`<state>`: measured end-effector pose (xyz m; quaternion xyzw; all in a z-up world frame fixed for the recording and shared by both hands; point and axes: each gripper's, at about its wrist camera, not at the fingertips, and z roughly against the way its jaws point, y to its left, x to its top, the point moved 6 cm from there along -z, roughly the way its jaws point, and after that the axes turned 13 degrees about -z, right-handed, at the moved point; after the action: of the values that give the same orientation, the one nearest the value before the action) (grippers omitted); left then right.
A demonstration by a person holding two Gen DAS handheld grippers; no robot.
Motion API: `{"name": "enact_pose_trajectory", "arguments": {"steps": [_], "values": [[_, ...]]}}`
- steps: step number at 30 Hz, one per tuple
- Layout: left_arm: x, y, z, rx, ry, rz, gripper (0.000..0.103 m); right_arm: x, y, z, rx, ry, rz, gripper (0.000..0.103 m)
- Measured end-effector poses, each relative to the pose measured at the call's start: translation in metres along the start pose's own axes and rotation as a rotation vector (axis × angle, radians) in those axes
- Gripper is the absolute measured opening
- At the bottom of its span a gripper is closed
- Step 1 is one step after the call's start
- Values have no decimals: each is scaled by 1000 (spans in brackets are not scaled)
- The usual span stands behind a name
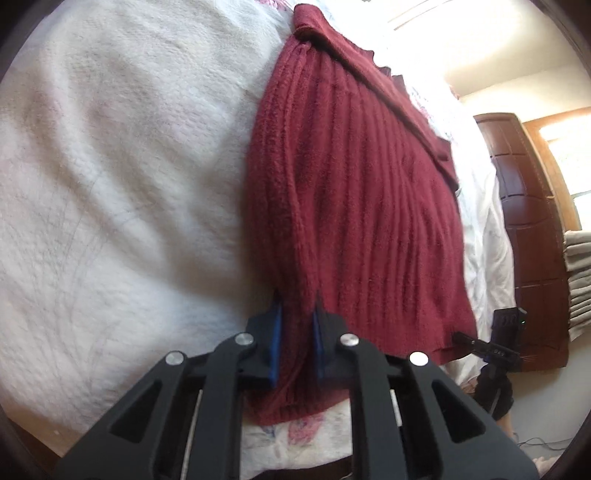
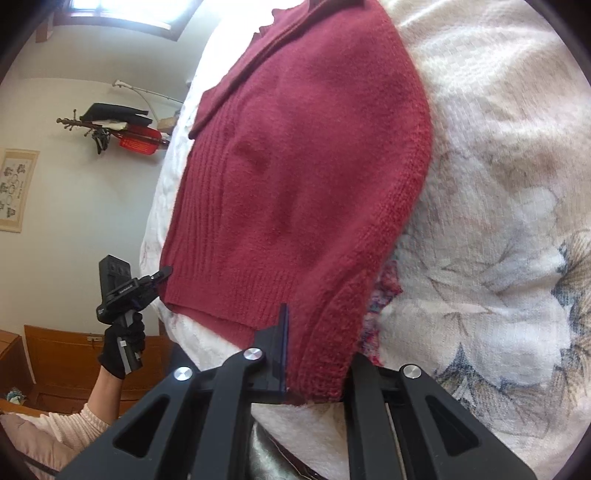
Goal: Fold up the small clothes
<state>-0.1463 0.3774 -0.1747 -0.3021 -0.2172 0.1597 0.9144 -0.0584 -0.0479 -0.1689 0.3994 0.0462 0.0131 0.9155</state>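
A white quilted bedspread (image 1: 122, 177) with faint floral print covers the bed. Beyond it stand a dark wooden door (image 1: 528, 236) and pale walls (image 2: 85, 192) — bright daylight floods a window (image 2: 122, 11).

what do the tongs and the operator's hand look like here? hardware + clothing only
Both tongs, left and right, are matte black linkage frames with silver pivot bolts and blue finger pads. The left hand wears a black glove with a grey patch, and a pale pink ribbed sleeve.

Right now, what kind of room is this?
Likely a bedroom: the red sweater lies on a quilted floral bedspread, with a wooden door and a coat rack on the wall.
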Motion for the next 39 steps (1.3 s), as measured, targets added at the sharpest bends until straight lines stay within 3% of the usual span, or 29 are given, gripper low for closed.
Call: {"name": "enact_pose_trajectory", "arguments": {"steps": [5,8,12,17,23,27,29,30,34,37,39], "values": [[40,-44,29,-117,-124,-53,9,29,32,35,157,-75,-4,7],[75,-56,34,-108,-183,-95,6,60,45,56,217,-134,-20,7],[114,-44,18,-70,-219,-82,6,105,46,60,179,-176,-50,7],[144,-16,-15,13,-192,-89,6,159,37,40,152,-164,-115,7],[173,19,-38,48,-183,-44,6,205,18,15,149,-138,-218,11],[181,25,-30,-61,-212,26,13,211,5,17,146,-125,-250,23],[181,27,-15,-87,-253,41,20,210,0,32,150,-164,-245,45],[182,27,-7,-90,-270,31,22,209,-2,41,157,-186,-240,49],[180,15,5,-43,-253,-82,29,198,-7,66,69,-247,-168,49],[181,-1,-8,44,-188,-219,41,186,-4,71,10,-253,-112,49],[185,-8,-25,97,-136,-295,44,181,-1,68,-33,-253,-70,49]]}}
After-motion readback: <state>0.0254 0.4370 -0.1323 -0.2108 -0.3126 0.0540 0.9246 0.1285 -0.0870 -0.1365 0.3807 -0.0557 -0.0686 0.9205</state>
